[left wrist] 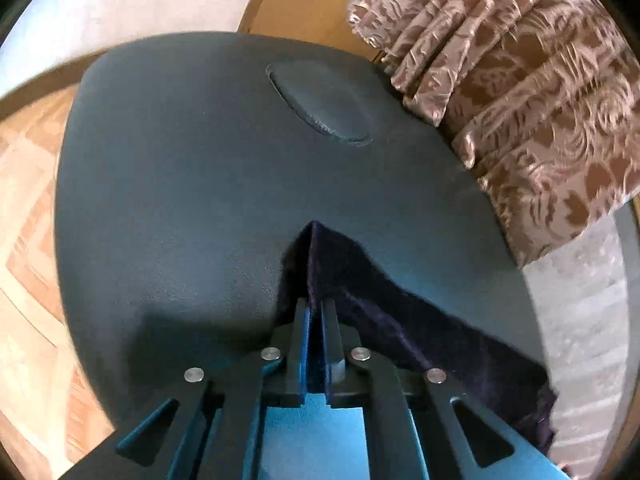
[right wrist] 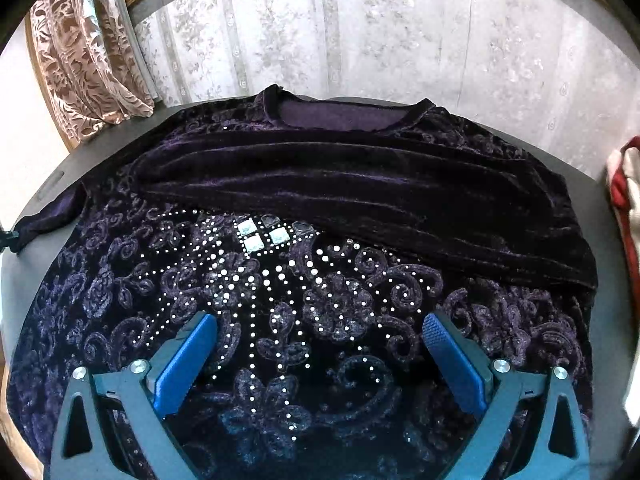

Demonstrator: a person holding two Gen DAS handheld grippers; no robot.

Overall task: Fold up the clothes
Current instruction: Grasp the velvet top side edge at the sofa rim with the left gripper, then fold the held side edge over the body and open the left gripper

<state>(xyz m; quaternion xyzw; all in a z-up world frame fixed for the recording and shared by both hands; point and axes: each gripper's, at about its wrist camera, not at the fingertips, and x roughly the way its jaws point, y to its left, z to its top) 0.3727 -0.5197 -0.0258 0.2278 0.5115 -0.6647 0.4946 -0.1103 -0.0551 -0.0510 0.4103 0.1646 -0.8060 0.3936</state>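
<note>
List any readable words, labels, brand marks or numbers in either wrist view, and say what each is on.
None: no text can be read in either view.
Dark purple velvet top with rhinestones: pattern and stones only, no label showing at the neckline.
Dark grey table: oval recess, no marking legible.

A garment [right wrist: 320, 208] lies spread across the bench [right wrist: 608, 248], its neckline [right wrist: 344, 114] toward the far edge and one sleeve [right wrist: 360, 184] folded across the chest. The other sleeve [right wrist: 48, 216] reaches out to the bench's left edge, where the left tool [left wrist: 316, 312] pinches its cuff [left wrist: 320, 256]. The right tool [right wrist: 320, 336] hangs over the garment's near half, nothing between its fingers. A curtain [right wrist: 88, 52] hangs beyond the far left corner, a sheer drape [right wrist: 360, 28] behind the far edge. Another cloth [right wrist: 624, 184] sits at the right edge.
</note>
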